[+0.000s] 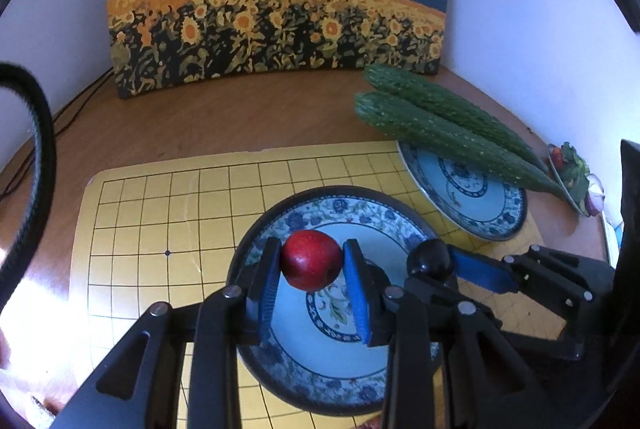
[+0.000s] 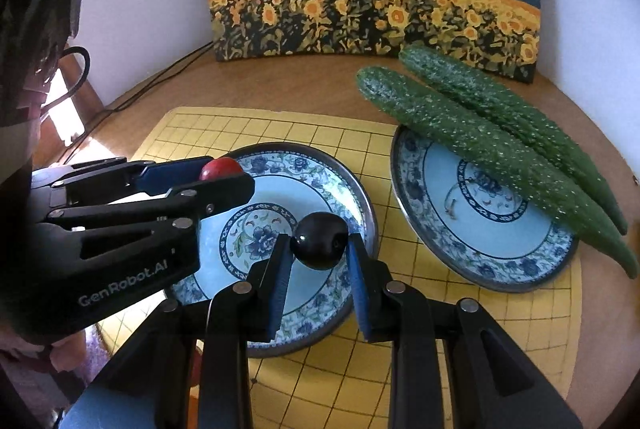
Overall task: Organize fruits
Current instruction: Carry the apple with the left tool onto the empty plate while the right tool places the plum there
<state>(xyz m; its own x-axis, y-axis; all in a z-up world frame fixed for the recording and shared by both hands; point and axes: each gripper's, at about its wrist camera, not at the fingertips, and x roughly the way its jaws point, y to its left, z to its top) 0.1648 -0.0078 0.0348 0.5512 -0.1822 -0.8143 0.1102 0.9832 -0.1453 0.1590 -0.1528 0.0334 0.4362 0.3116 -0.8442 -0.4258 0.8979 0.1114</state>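
My left gripper (image 1: 311, 261) is shut on a red fruit (image 1: 311, 259) and holds it over the near blue-patterned plate (image 1: 348, 207). My right gripper (image 2: 320, 249) is shut on a dark, almost black fruit (image 2: 319, 245) over the same plate (image 2: 304, 165). The left gripper's red fruit also shows in the right wrist view (image 2: 220, 168), and the dark fruit in the left wrist view (image 1: 430, 263). Two long cucumbers (image 2: 480, 145) lie across the second patterned plate (image 2: 452, 249) to the right; they also show in the left wrist view (image 1: 444, 127).
Both plates stand on a yellow grid mat (image 1: 160, 213) on a wooden table (image 1: 224, 117). A sunflower painting (image 1: 276, 1) leans on the white wall at the back. Dark cables (image 2: 160, 77) run along the table's left. A small decorated object (image 1: 574, 177) sits at the right edge.
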